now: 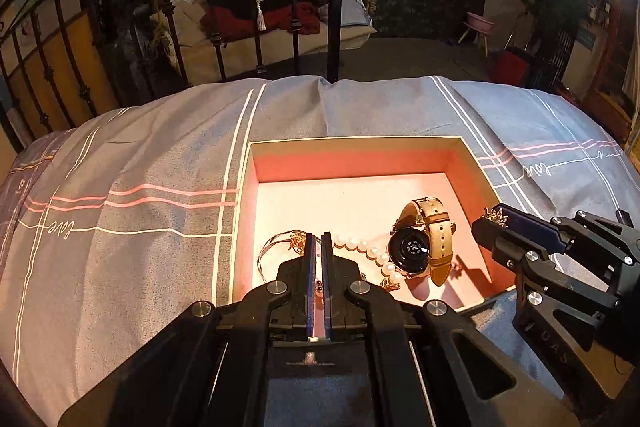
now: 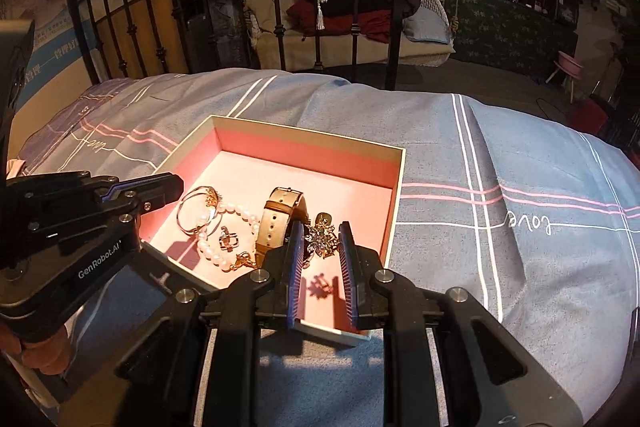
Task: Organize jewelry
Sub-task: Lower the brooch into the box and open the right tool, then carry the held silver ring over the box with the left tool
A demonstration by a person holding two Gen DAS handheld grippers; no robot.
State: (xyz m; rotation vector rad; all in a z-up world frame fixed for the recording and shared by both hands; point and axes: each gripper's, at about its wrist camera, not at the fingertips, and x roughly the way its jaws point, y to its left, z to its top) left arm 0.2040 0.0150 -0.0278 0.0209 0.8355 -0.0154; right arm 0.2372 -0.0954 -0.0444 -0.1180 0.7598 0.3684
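Box [image 2: 394,183] on bed [image 2: 520,163] already holds watch [image 2: 276,223], pearl bracelet [image 2: 208,247], bangle [image 2: 196,211]; right hand-held gripper [image 2: 320,247] grasps a gold brooch [image 2: 322,241] above it, left hand-held gripper [image 1: 318,247] clenched empty; task seems nearly complete

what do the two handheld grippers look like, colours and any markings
Both the left gripper and the right gripper are matte black linkage frames with silver round bolt heads and cut-out slots. The jaws are narrow black bars lined with ribbed blue pads. The left gripper's body carries white "GenRobot.AI" lettering, seen from the right wrist. No cables or sleeves show.
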